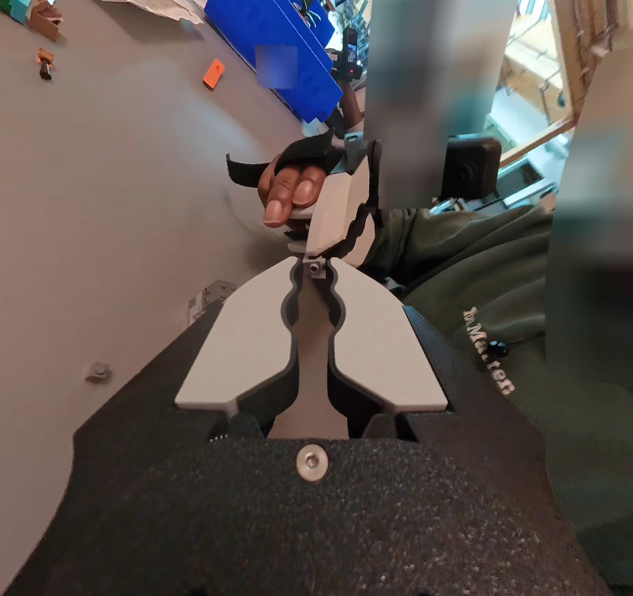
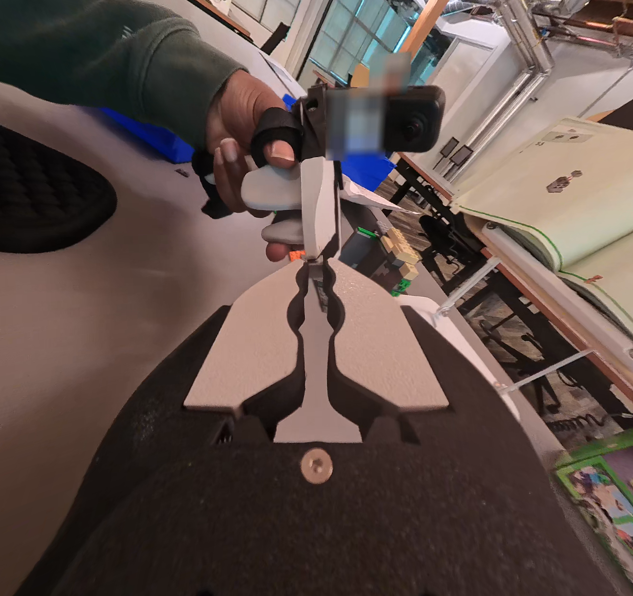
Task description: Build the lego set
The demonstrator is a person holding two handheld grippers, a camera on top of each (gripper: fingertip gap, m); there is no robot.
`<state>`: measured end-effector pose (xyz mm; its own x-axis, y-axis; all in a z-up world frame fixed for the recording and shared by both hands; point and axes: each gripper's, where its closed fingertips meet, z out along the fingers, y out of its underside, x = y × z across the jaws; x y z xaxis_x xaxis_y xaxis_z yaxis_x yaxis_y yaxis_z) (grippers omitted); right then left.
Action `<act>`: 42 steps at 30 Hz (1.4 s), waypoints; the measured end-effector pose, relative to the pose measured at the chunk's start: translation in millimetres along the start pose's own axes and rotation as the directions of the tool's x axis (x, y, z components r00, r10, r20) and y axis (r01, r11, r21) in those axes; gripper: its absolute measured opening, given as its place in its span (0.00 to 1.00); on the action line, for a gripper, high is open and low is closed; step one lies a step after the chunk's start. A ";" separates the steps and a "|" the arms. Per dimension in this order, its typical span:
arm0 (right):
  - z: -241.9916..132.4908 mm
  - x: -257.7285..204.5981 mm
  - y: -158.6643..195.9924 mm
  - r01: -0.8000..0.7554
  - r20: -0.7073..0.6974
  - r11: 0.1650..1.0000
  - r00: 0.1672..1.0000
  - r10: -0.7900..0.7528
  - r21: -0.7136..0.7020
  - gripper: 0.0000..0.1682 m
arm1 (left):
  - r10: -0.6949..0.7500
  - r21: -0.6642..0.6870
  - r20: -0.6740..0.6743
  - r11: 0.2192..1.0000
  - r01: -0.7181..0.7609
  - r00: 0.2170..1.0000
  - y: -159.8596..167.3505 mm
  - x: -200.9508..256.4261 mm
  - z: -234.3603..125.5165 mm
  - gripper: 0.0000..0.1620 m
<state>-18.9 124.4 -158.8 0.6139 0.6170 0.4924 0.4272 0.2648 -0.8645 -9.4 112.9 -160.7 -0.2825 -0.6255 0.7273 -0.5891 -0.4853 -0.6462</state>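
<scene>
Construction looks mid-way: left tool (image 1: 313, 268) pinches a small grey studded brick (image 1: 314, 267), right tool (image 2: 317, 268) closed on a dark thin piece (image 2: 320, 288), tips meeting. Tan-and-green partial model (image 2: 383, 251) waits at two o'clock; loose grey pieces (image 1: 98, 372) dot the grey surface (image 1: 137, 203).

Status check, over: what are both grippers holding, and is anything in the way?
Left gripper shut on small grey lego piece. Right gripper tip to tip with it, shut on thin dark piece. Both raised above grey table. Nothing between them.
</scene>
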 end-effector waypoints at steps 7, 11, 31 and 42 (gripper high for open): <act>-11.8 -22.8 1.5 -0.337 0.327 0.940 0.884 0.333 -0.047 0.04 | 0.397 -0.164 0.133 0.912 -0.375 0.908 13.9 7.8 -4.9 0.08; -23.9 -40.5 -2.1 -0.491 0.520 0.864 0.713 0.470 -0.107 0.04 | 0.625 -0.300 0.118 0.763 -0.572 0.771 28.1 22.4 2.4 0.08; -58.6 -96.4 -25.7 -0.557 0.814 0.766 0.252 0.524 -0.321 0.04 | 0.920 -0.560 -0.191 0.184 -0.808 0.342 77.1 56.7 39.4 0.09; -60.5 -85.0 -35.2 -0.647 0.820 0.687 0.162 0.550 -0.332 0.04 | 0.978 -0.572 -0.131 0.060 -0.818 0.163 66.9 57.0 42.4 0.09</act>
<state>-45.9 17.8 -164.1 -0.2097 0.8530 -0.4780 0.1168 -0.4635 -0.8784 -32.8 18.9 -172.3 -0.7213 -0.4964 -0.4830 -0.2375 0.8323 -0.5008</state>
